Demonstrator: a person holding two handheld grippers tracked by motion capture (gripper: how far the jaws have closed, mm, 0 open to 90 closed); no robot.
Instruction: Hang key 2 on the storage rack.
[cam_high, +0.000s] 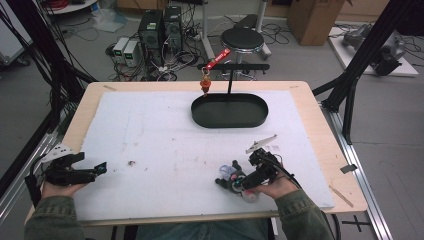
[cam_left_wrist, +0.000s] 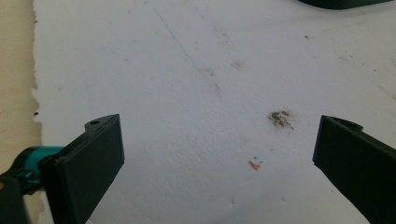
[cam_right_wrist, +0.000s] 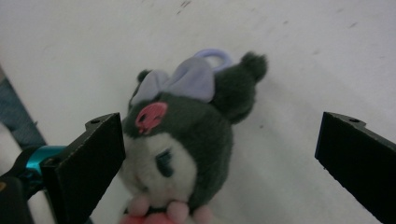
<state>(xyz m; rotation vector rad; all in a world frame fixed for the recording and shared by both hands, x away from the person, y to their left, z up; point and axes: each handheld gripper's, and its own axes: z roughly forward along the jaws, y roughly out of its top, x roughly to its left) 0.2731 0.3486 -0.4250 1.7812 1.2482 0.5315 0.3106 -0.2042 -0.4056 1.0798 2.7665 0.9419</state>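
Tabletop (cam_high: 320, 130), light wood, mostly covered by a white foam sheet (cam_high: 165, 145) with scuffs and a dark smudge (cam_left_wrist: 281, 118).

Black oval tray (cam_high: 230, 111) at the far middle of the sheet. A black T-shaped stand (cam_high: 231, 75) rises from it; a red strap with a small orange charm (cam_high: 205, 84) hangs from the stand's left end, just over the tray's left rim.

Left hand-held gripper (cam_high: 95, 170) at the near left edge of the sheet, held low in the person's left hand; jaws spread wide over bare foam, gripping nothing.

Right hand-held gripper (cam_high: 235, 180) at the near right of the sheet, pointing left. Jaws wide apart, not clamped.

Plush toy (cam_right_wrist: 187, 135) lies on the foam between the right jaws: dark grey head, white face, pink mark on the forehead, lilac bow and loop on top. It sits close against one jaw, well apart from the other.
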